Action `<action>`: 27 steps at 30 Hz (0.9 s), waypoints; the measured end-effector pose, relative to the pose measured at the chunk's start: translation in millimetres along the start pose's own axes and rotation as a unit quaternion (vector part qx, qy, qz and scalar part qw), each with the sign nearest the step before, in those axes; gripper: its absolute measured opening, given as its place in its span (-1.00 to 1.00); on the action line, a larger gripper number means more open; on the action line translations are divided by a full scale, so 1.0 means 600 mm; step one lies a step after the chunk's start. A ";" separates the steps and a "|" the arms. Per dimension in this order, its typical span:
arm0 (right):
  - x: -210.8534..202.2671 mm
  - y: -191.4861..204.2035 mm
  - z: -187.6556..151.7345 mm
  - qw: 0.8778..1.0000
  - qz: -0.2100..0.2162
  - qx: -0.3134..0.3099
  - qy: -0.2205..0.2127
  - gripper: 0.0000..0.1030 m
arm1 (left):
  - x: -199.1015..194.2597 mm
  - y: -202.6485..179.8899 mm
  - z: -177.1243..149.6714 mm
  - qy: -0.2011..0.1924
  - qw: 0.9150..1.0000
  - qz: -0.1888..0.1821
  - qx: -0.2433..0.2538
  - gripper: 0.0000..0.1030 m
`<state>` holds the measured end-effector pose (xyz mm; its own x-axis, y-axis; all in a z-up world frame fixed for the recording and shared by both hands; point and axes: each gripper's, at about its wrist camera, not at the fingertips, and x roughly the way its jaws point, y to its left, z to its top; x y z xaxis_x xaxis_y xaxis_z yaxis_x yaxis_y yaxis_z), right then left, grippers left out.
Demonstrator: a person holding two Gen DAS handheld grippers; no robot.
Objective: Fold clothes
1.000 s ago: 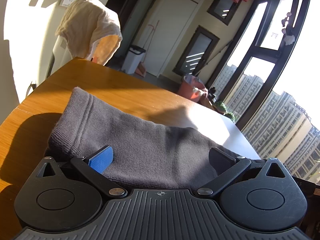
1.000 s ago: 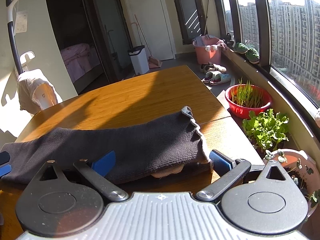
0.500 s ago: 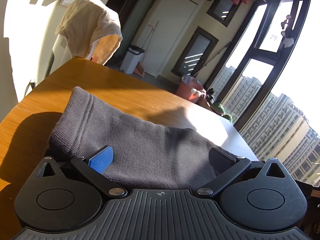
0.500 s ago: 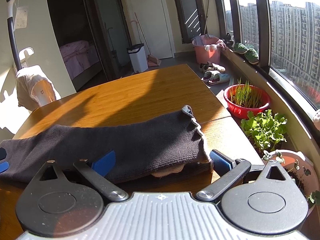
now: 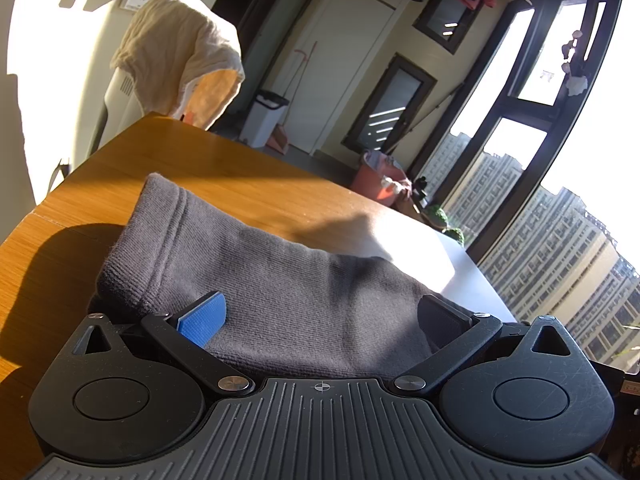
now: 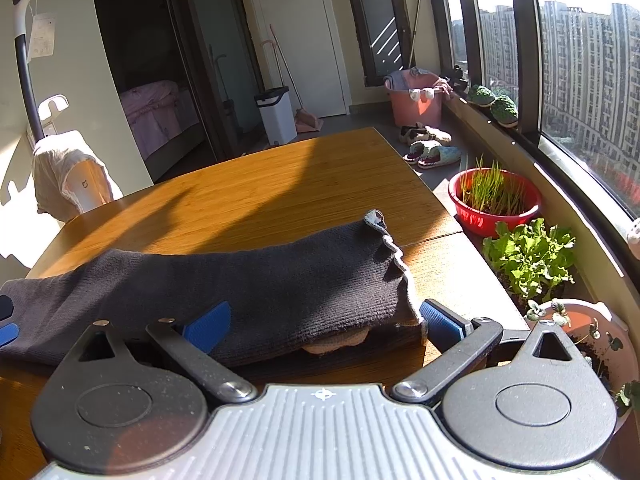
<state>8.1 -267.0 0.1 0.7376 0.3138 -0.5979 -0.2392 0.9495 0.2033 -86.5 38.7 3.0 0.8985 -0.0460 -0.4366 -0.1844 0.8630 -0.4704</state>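
A long dark grey sock [image 6: 248, 284] lies flat across the wooden table [image 6: 280, 184]. Its ribbed cuff end [image 5: 160, 216] fills the left wrist view and its toe end [image 6: 384, 248] sits in the right wrist view. My left gripper [image 5: 320, 314] is open, its fingers spread wide over the cuff end with the fabric lying between them. My right gripper [image 6: 324, 320] is open as well, straddling the toe end, with one blue pad [image 6: 438, 318] just past the sock's edge. A bit of the left gripper's blue pad [image 6: 7, 330] shows at the far left.
A cream cloth [image 5: 180, 52] hangs over a white appliance beyond the table's far corner. Right of the table are a red basin of grass [image 6: 494, 200], potted greens [image 6: 532, 256] and a window sill. A white bin [image 6: 278, 118] and pink bucket [image 6: 416, 100] stand on the floor.
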 end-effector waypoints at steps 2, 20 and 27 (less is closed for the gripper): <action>0.000 -0.002 0.000 1.000 0.001 0.001 0.000 0.96 | 0.000 0.000 0.000 0.000 1.000 0.000 0.000 1.00; 0.001 0.001 -0.001 1.000 -0.007 -0.002 0.002 0.97 | -0.002 -0.003 -0.002 0.000 1.000 -0.001 0.001 1.00; 0.002 0.001 0.000 1.000 -0.003 -0.004 0.004 0.97 | 0.000 -0.004 -0.002 0.001 1.000 0.001 0.002 1.00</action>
<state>8.7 -266.3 -0.4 0.7346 0.3079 -0.6047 -0.2402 0.9514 0.1927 -86.7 35.8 3.2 0.8973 -0.0447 -0.4392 -0.1850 0.8653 -0.4659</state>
